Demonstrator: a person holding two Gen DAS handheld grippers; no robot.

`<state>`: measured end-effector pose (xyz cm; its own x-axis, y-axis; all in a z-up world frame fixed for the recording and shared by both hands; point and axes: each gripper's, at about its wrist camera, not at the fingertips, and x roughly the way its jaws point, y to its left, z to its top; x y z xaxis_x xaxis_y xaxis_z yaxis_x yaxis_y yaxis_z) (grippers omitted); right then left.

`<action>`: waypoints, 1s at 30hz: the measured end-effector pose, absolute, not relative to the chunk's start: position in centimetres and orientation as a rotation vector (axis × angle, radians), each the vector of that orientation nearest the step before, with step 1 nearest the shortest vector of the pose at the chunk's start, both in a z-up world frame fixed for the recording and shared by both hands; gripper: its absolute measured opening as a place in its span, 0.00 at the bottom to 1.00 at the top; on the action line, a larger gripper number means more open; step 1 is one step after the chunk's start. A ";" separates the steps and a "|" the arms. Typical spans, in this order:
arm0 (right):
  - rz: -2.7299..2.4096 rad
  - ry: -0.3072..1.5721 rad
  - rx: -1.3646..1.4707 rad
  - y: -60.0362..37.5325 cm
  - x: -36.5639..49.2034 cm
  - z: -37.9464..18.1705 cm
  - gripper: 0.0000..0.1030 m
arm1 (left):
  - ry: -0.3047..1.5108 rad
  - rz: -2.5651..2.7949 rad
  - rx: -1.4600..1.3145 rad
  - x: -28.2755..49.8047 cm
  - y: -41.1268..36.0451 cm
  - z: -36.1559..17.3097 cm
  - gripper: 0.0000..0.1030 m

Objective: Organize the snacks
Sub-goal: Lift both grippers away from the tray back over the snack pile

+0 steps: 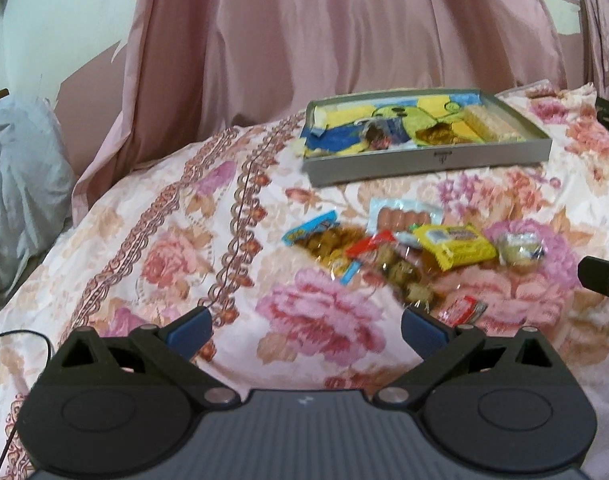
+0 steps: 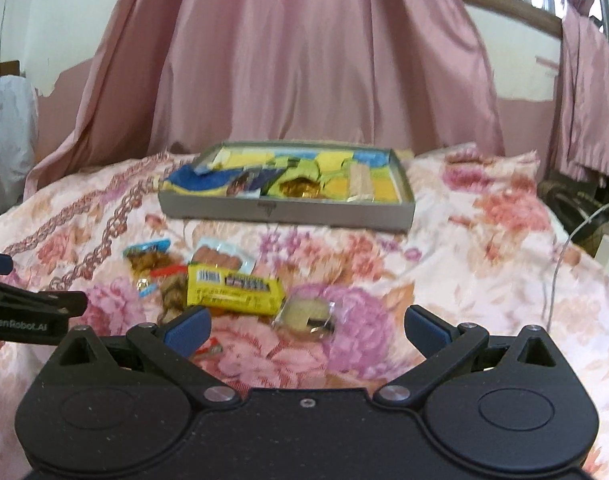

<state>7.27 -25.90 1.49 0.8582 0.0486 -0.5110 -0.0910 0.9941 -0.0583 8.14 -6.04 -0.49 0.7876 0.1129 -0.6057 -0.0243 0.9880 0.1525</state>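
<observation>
Two empty grippers (jaws wide) near snacks (image 2: pixel 234 290).

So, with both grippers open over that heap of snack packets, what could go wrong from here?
1. The loose snack packets overlap: the yellow rectangular packet lies across the clear bag of brown snacks, so a grasp may catch two.
2. The soft floral bedspread could give under a downward press.
3. The shallow grey cardboard tray already looks crowded, so added packets might spill.

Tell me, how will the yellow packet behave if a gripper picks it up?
The yellow packet looks like a flat, sealed wrapper, so probably light and bendable. Its glossy surface may slip. It overlaps neighbouring snacks, so lifting could disturb them.
</observation>
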 end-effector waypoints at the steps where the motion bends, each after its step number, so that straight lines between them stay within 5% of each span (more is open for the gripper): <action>1: 0.077 0.544 -0.088 -25.7 7.4 1.2 0.99 | 0.665 0.075 0.143 8.1 -5.9 -0.7 1.00; 30: 0.193 0.650 -0.203 -22.6 10.3 -1.5 0.99 | 0.732 0.063 0.122 11.2 -4.3 -3.1 1.00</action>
<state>10.30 -22.61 -1.50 0.7792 0.1142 -0.6163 -0.2410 0.9623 -0.1263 11.17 -4.28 -3.13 0.7421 0.1001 -0.6627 -0.0150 0.9910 0.1329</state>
